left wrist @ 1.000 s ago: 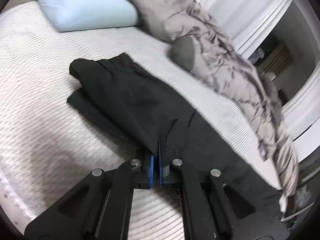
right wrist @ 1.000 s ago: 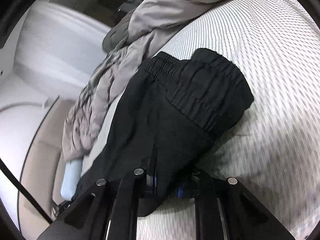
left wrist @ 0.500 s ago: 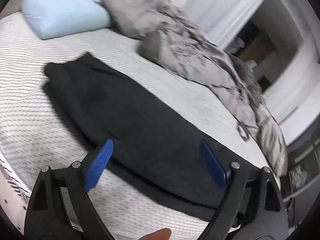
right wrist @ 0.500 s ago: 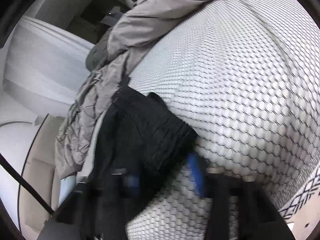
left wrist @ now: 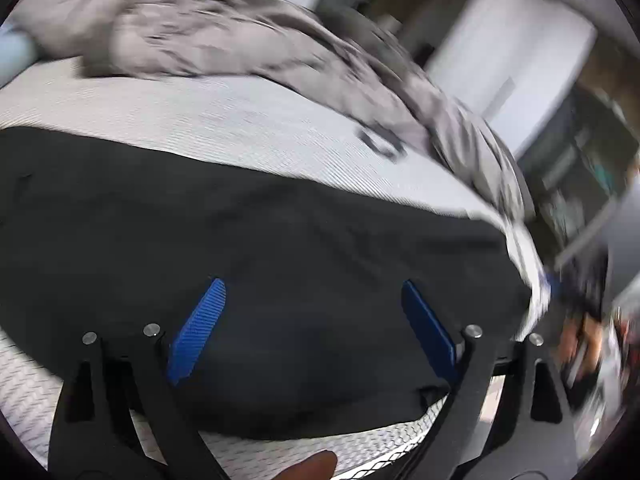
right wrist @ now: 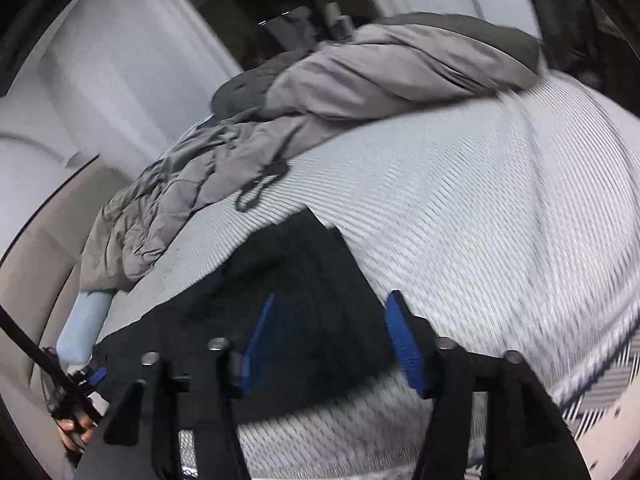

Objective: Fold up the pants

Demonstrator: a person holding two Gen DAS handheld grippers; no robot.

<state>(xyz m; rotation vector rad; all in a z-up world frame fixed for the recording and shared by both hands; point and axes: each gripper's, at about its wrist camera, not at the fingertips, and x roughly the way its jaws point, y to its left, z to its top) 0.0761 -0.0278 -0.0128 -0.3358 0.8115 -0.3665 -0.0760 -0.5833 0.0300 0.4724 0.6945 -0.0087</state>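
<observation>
- The black pants [left wrist: 256, 272] lie flat along the near edge of the bed [left wrist: 248, 120], laid out for another fold.
- Our left gripper [left wrist: 312, 332] stands open over them; our right gripper [right wrist: 332, 344] has just been opening, nothing pinched.
- The grey blanket [right wrist: 360, 92] is bunched on the far side, out of the way.

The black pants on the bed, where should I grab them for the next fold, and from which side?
Judging by how the black pants lie flat in a long strip on the mattress, pinch the end edge near the mattress's side, coming from above with open tongs, so that the end can be carried over lengthwise.
</observation>
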